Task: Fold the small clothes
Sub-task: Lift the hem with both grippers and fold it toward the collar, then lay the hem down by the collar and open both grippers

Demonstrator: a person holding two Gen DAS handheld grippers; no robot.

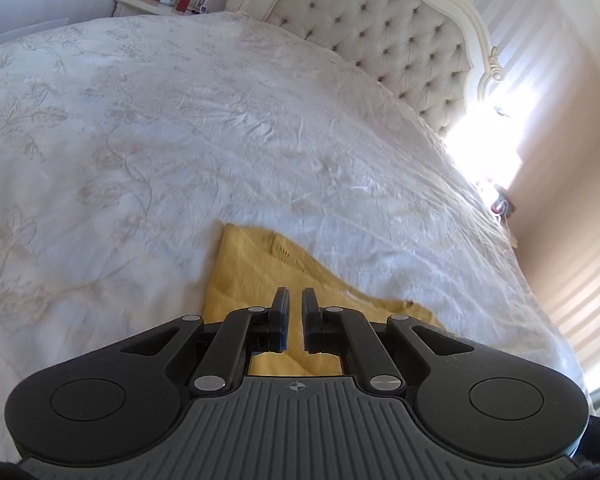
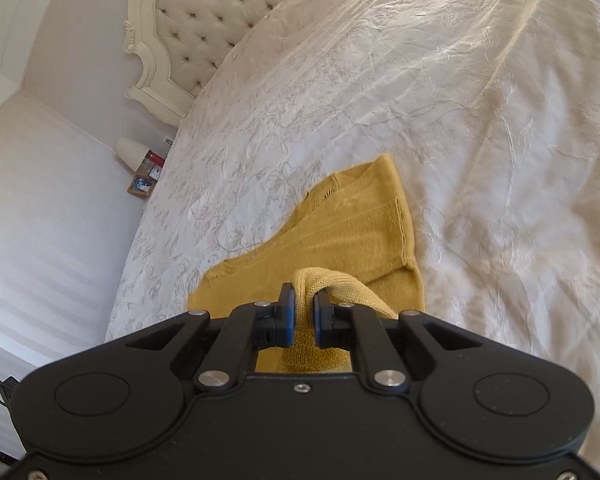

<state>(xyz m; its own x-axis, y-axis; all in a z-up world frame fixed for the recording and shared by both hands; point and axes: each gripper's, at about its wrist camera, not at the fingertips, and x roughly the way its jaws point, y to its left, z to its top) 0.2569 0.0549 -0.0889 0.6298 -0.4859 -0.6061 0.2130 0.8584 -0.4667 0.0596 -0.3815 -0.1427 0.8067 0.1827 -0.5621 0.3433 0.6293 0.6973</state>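
Mustard-yellow knit sweater [image 2: 340, 236] lies on the white embroidered bedspread [image 2: 440, 100], near the bed edge closest to both cameras, well apart from the tufted headboard [image 2: 192, 24]. Garment partly spread; ribbed body flat, one side seam visible.

Right gripper [image 2: 303, 312]: clenched on a raised fold of the yellow knit, which bunches up and over between the two blue pads. Grip looks secure but narrow, only a small pinch of fabric.

Left gripper [image 1: 296, 312]: jaws drawn nearly together over the sweater [image 1: 252, 264]. Yellow shows in the gap, but whether any cloth is pinched I cannot tell from this view; no lifted fold visible.

Judged step: carrying an edge or sleeve across the body to make a fold.

Notes for doing it well:
- Keep the right pinch low so the rest of the knit does not drag and wrinkle.
- Lay the carried edge parallel to the side seam, then release only once it rests flat.
- Confirm the left side actually holds cloth; otherwise the fold goes skewed.
- Knit stretches: pull gently, no tugging.

Bedside table [image 1: 148, 2] with red bottle and frames is far off, no interference.
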